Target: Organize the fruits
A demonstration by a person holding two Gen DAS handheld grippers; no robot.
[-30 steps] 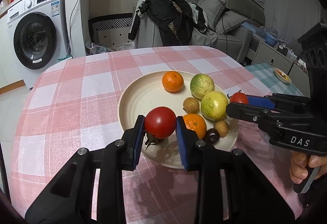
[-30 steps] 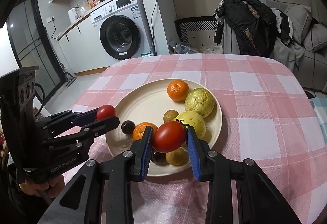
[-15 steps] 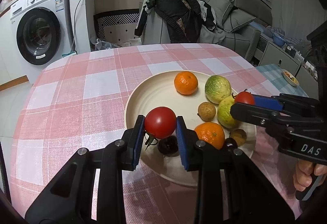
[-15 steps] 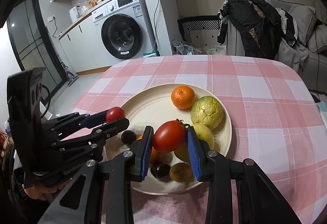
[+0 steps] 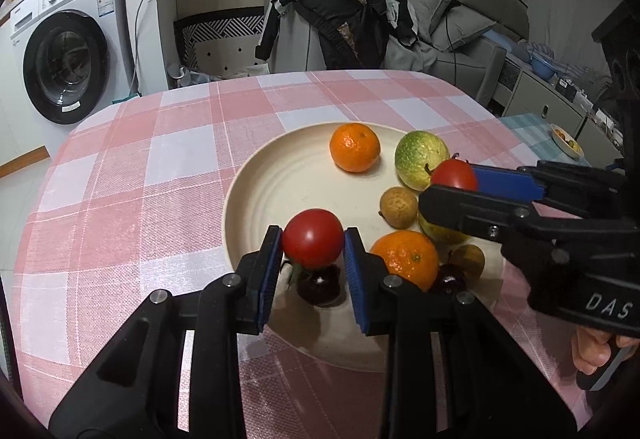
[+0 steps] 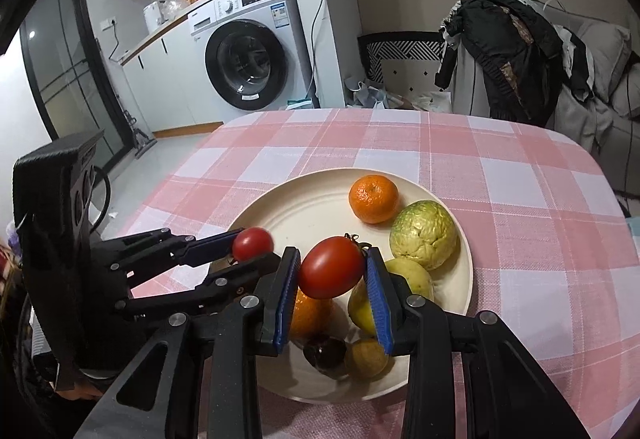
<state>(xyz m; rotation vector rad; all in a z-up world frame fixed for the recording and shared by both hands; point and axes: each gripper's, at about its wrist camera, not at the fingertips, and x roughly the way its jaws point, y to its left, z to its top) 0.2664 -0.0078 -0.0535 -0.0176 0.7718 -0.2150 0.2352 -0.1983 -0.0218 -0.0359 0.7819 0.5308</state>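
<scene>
**Two tomatoes clamped above a plate of fruit**

Between the blue pads of the left gripper point(image 5: 313, 245) sits a round red tomato point(image 5: 313, 237), clamped on both sides, its green stalk pointing downward. It hangs over the near part of a round cream plate point(image 5: 280, 183), directly above a dark, glossy, cherry-like fruit point(image 5: 319, 285) lying on the plate. Seen from the right wrist, this same gripper reaches in from the left with its tomato at the tips.

The right gripper point(image 6: 332, 269) is likewise closed on an oval red tomato point(image 6: 331, 267), stalk end upward and to the right, pads pressing on each flank. It is held over the cluster of fruit on the near right of the plate, which comprises a peeled-looking orange mandarin point(image 6: 310, 313), a pale yellow-green fruit point(image 6: 408, 279), a second dark fruit point(image 6: 324, 351) and a small brownish-yellow round fruit point(image 6: 366, 358).

Farther back on the plate lie a second orange mandarin point(image 6: 374, 198) and a bumpy green-yellow fruit point(image 6: 424, 235), just beside each other. A small tan round fruit point(image 5: 399, 201) lies nearer the plate's middle.

The plate rests on a table covered with a pink-and-white checked cloth point(image 5: 160, 179). Beyond the table stand a white front-loading washing machine point(image 5: 66, 55) and a chair draped with dark clothing point(image 5: 344, 27). A hand point(image 5: 596, 353) grips the right gripper's handle at lower right in the left wrist view.
</scene>
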